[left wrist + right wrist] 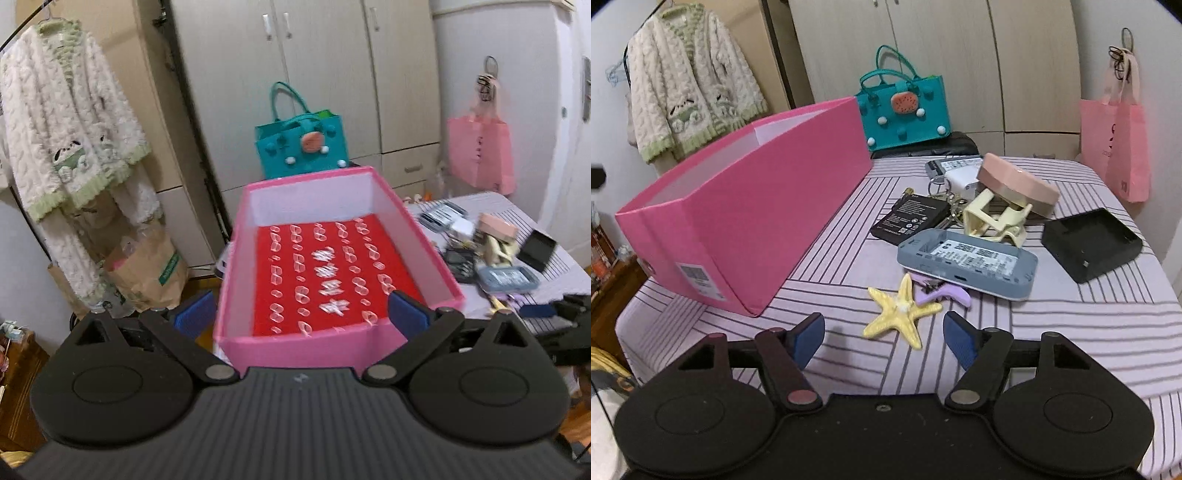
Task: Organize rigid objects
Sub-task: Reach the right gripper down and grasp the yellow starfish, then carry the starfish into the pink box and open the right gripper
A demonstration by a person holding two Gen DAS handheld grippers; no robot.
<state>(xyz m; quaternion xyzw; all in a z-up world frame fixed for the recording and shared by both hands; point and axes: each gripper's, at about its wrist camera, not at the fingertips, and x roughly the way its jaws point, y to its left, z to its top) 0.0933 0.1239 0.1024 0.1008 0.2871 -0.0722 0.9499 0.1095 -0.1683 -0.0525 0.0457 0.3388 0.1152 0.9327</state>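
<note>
Between the wide-spread blue pads of the left gripper [302, 314] sits a pink box [306, 349], its red patterned floor bare; the pads appear to flank it without touching. Ahead of the right gripper [883, 334], parted and holding nothing, a yellow starfish [900, 314] lies on the striped tablecloth [1071, 332], the box off left.
</note>
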